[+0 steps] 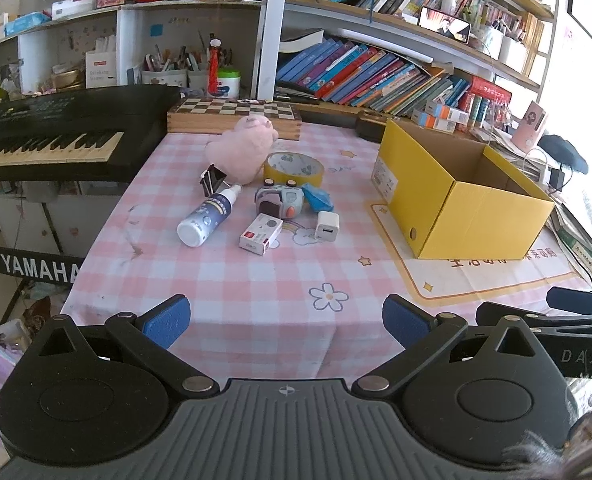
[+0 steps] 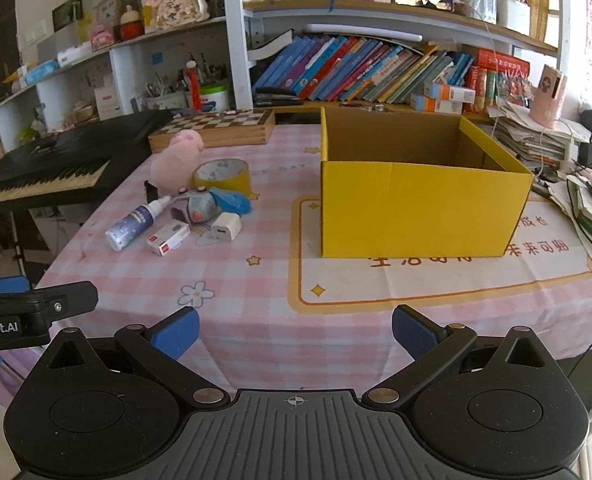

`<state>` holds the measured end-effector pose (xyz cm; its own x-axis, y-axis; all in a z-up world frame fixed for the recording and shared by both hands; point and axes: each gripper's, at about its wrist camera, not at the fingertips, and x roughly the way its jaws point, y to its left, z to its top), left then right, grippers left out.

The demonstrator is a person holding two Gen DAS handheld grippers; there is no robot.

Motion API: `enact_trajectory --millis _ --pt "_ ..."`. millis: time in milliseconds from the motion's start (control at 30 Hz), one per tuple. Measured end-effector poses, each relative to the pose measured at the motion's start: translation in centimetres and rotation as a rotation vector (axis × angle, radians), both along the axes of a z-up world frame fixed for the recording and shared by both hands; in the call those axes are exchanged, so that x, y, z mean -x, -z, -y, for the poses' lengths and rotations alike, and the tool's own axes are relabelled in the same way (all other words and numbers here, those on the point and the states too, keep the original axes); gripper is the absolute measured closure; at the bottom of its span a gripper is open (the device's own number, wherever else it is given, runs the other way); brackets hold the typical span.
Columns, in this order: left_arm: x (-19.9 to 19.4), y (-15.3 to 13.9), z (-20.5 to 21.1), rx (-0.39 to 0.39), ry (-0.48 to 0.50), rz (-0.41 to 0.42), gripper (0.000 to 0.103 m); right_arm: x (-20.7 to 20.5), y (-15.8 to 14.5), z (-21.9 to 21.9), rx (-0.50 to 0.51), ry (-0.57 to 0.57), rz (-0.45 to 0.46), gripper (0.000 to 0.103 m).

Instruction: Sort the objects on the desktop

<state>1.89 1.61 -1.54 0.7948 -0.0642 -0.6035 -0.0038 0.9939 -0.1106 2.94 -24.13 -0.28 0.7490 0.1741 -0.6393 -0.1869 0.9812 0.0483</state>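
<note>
From the left wrist, the left gripper (image 1: 286, 322) hangs at the near edge of the table (image 1: 224, 280), its blue pads spread wide and holding nothing. The clutter sits well ahead, in a tight cluster: a plush (image 1: 242, 148), soft and light, best pinched across its body; a tape roll (image 1: 294, 168), stiff, to be taken through its rim wall; a spray bottle (image 1: 210, 216) lying on its side, smooth and likely to roll, so grip it across the barrel; a small carton (image 1: 261, 234) and a white charger (image 1: 327, 227), both rigid with flat faces that should hold well; and a binder clip (image 1: 212, 179). The yellow box (image 1: 456, 196) stands open, right of the cluster. From the right wrist, the right gripper (image 2: 296, 332) is likewise spread wide and empty, pointing at the box (image 2: 420, 216), which looks empty so far as its inside shows; the cluster lies to the left, the bottle (image 2: 136, 222) nearest the table edge.
</note>
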Motion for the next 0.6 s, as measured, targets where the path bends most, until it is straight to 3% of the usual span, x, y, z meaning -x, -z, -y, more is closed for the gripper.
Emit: enact_trajectory --millis 600 --pt "-1.8 0.2 -2.3 -0.004 -0.066 0.006 0.000 -1.8 0.5 -3.1 0.025 -0.111 0.027 0.009"
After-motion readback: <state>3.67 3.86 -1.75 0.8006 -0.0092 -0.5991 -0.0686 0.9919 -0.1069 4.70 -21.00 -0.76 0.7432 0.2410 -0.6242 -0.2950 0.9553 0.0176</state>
